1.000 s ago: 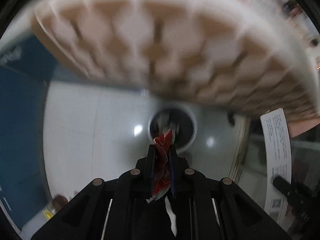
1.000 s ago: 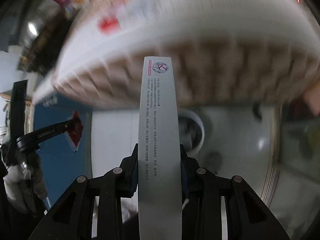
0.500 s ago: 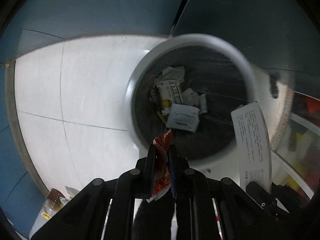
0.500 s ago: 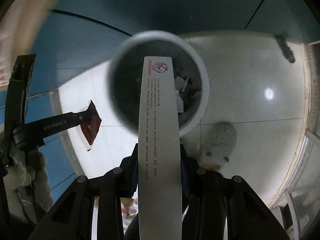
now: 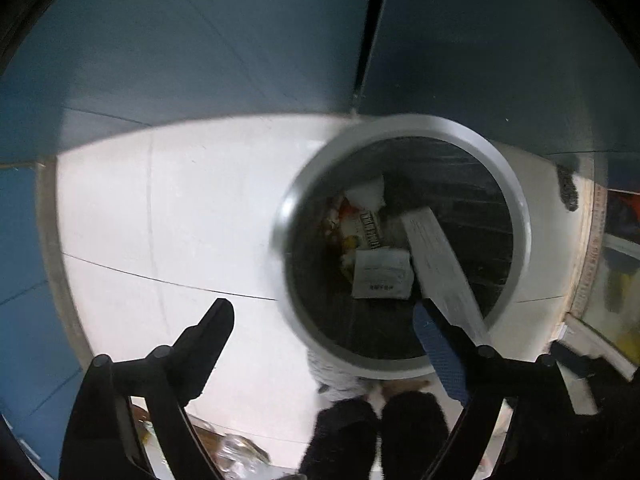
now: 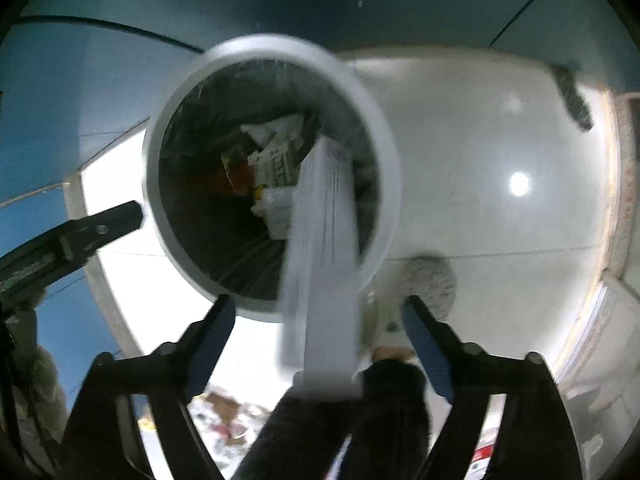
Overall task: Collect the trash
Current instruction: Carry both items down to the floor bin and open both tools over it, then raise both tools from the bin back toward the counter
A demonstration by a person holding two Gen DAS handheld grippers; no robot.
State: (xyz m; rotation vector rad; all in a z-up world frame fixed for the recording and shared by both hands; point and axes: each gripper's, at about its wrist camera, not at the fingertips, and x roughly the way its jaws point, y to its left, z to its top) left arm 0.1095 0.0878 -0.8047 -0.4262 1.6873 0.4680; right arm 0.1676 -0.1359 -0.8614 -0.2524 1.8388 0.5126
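Observation:
A round trash bin (image 5: 440, 128) with a pale rim and black liner stands on the floor below both grippers, with papers and wrappers inside. My left gripper (image 5: 324, 320) hangs over its near-left rim, jaws opening, with nothing between them; the red wrapper is out of sight. My right gripper (image 6: 318, 320) is above the bin (image 6: 272, 46), jaws opening. The long white paper strip (image 6: 324, 240) lies blurred between them, clear of both pads, its far end inside the bin. The left view also shows this strip (image 5: 436, 264). A left finger (image 6: 100, 228) shows beside the bin.
Blue panels (image 5: 200, 60) stand behind the bin on a white tiled floor (image 5: 180, 220). A grey fluffy slipper (image 6: 432, 280) and dark trouser legs (image 5: 380, 432) are close below the bin. A dark object (image 5: 568, 188) lies at far right. Litter (image 6: 224, 412) sits near the bottom.
Both grippers came down from beside the table to just above the bin. Both jaws opened. The red wrapper has left the left gripper, and the white strip slid loose toward the bin.

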